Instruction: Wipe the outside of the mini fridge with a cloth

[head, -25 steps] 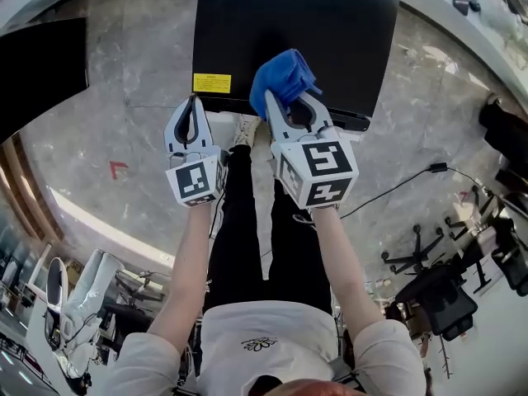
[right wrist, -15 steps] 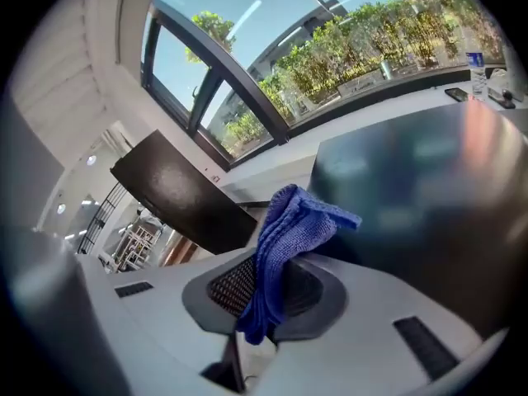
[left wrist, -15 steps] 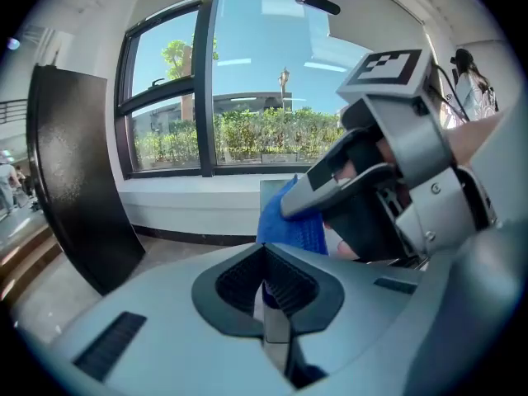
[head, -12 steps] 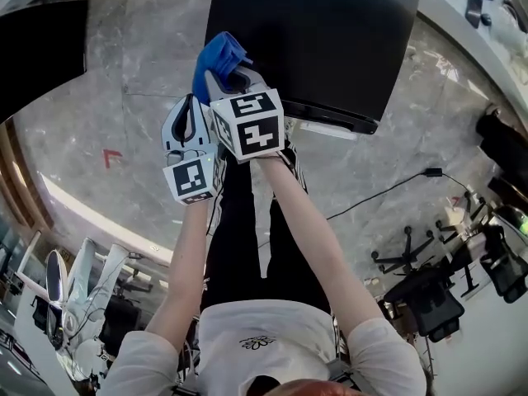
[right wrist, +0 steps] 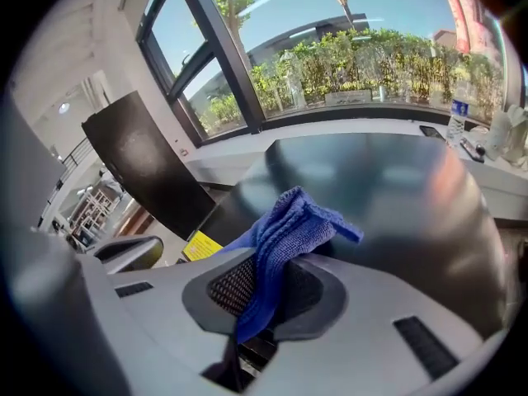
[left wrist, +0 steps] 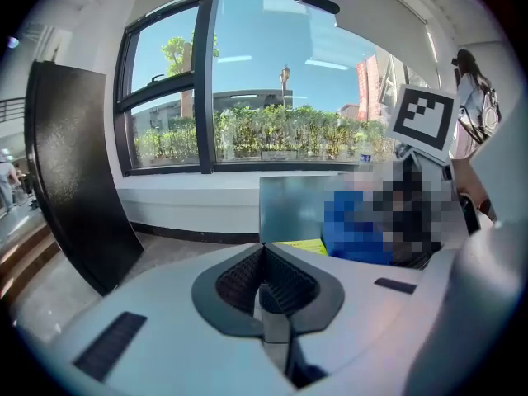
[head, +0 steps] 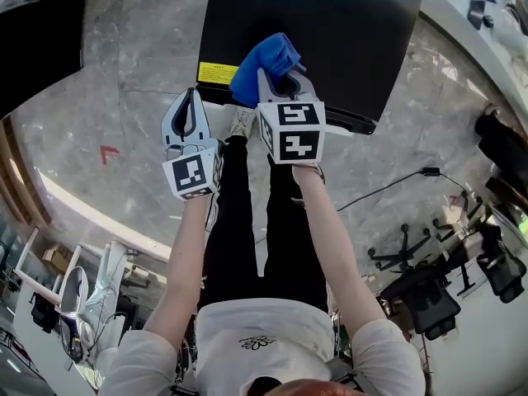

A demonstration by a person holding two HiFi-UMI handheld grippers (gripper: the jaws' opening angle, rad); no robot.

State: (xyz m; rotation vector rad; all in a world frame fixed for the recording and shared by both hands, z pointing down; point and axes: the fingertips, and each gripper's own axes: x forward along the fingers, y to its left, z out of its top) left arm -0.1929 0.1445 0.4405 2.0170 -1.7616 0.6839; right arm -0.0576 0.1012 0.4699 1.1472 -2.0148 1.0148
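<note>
Fingers (right wrist: 223, 291) of the right gripper (right wrist: 266, 271) pinch a blue cloth (right wrist: 285, 221), whose bunched end sits at the near edge of the black fridge (head: 330, 31) top, beside a yellow label (head: 213, 73). Whether it touches, I cannot tell. The left gripper (left wrist: 264, 262) has its fingers pressed together on nothing, just off that edge, above the floor (head: 124, 130).

Grey marble floor (head: 148, 48), large window (left wrist: 247, 81), daylight

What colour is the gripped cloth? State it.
The cloth is blue; right gripper view shows it best.
</note>
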